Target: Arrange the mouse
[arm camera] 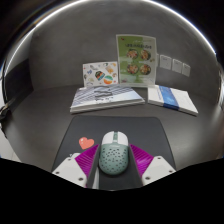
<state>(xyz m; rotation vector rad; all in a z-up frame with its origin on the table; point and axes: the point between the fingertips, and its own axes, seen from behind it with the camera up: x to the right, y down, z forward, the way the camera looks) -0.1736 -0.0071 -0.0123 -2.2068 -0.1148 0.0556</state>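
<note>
Dark desk; mouse btwn spread fingers, contact unclear; mat partly hidden.

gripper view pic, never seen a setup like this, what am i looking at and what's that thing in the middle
This picture comes from a wide-angle camera mounted on a hand-held two-finger gripper, looking forward along its fingers. The two white fingers with magenta pads show at the bottom. Between them sits a pale mint-green computer mouse with a perforated shell, resting on a dark grey mouse mat that carries a small pink heart. The pads seem to touch the mouse's sides, but a firm squeeze cannot be confirmed. Beyond the mat lie flat printed booklets, and illustrated cards stand upright against the grey wall.
</note>
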